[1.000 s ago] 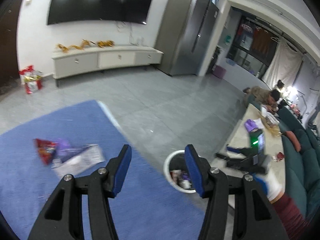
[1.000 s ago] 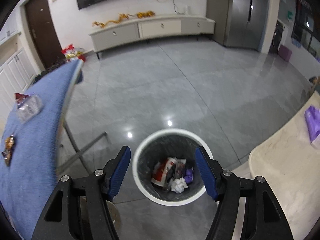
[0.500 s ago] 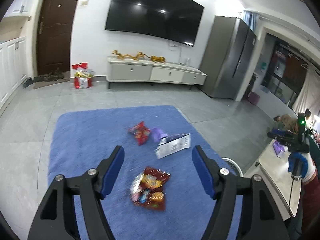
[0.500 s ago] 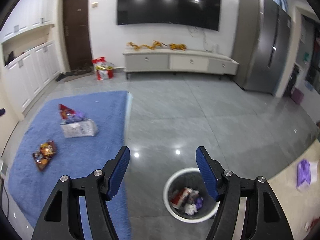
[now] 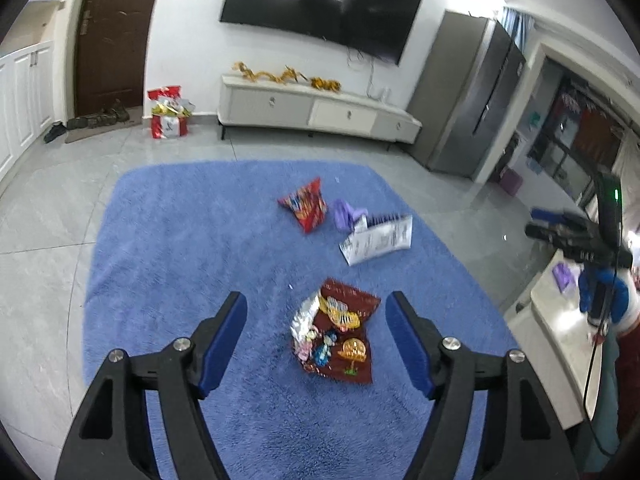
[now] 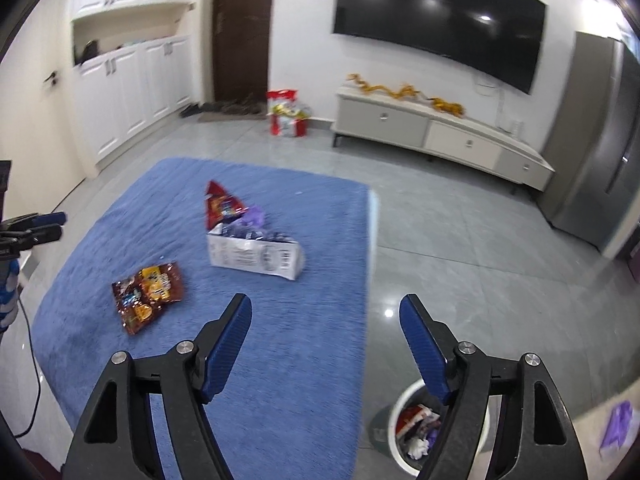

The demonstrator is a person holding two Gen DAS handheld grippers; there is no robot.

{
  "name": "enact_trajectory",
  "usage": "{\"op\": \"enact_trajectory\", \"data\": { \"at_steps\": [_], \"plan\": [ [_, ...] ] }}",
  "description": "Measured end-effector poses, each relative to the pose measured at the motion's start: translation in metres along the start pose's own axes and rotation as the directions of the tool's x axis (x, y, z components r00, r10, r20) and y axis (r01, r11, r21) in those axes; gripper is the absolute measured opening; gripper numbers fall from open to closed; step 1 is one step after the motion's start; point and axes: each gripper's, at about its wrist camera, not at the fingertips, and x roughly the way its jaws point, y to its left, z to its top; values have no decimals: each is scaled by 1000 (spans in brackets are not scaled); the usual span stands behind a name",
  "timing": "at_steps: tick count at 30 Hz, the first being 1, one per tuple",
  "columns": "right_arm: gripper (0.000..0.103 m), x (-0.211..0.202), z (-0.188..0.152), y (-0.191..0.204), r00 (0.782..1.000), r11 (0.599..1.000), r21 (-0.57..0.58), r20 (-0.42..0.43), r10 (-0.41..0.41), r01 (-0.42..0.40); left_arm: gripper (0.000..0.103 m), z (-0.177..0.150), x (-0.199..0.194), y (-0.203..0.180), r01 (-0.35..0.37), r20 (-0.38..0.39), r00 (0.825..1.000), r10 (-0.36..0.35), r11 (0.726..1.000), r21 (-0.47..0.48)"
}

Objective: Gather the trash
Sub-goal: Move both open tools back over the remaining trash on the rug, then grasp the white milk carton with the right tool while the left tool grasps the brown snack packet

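- The left gripper (image 5: 316, 326) stands wide with nothing between its blue pads (image 5: 224, 340); it is empty and points down at the blue cloth (image 5: 192, 240).
- Its jaws have just been opening, though the widening has now levelled off.
- Framed between its fingers, lying flat on the cloth, is a brown snack bag (image 5: 336, 338), torn open at one end with silver foil showing.
- Farther along the cloth lie a red bag (image 5: 306, 208), a purple wrapper (image 5: 346, 214) just beside it, and a white carton (image 5: 378, 240) touching the purple wrapper.
- The right gripper (image 6: 326, 334) is also wide and empty; its jaws have just been opening further.
- It hangs over the cloth's edge where the cloth meets the grey floor (image 6: 460, 248).
- Low in the right wrist view, behind the right finger, stands a white bin (image 6: 400, 432) on the floor, with crumpled trash already inside it.
- From this side the brown snack bag (image 6: 148, 294) lies to the left, well apart from the carton (image 6: 256, 254); the red bag (image 6: 220, 204) rests behind the carton.
- At the right edge of the left wrist view, the other gripper (image 5: 576, 240) shows, held by a hand in a blue glove (image 5: 604, 290).
- Beyond the cloth, a low white cabinet (image 5: 316, 112) stands against the wall under a dark TV (image 5: 324, 4), with a red gift bag (image 5: 168, 118) near a brown door (image 5: 112, 36).
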Motion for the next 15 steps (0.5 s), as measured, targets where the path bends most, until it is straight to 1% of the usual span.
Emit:
{"op": "enact_trajectory", "data": {
  "at_steps": [3, 8, 10, 13, 15],
  "plan": [
    [78, 24, 4, 10, 999, 999, -23, -18, 46, -47, 71, -10, 26, -12, -2, -55, 998, 5, 999, 47],
    [78, 69, 11, 28, 993, 993, -63, -54, 100, -104, 71, -25, 72, -26, -41, -128, 990, 58, 990, 135],
    [78, 81, 16, 34, 992, 989, -85, -62, 113, -118, 71, -29, 89, -25, -49, -149, 986, 72, 988, 150],
    [79, 101, 25, 47, 990, 980, -148, -72, 124, -133, 71, -32, 107, -21, -65, -173, 981, 93, 985, 162],
    [81, 113, 32, 57, 987, 970, -192, -79, 137, -150, 71, -34, 117, -17, -57, -190, 978, 87, 986, 157]
  ]
}}
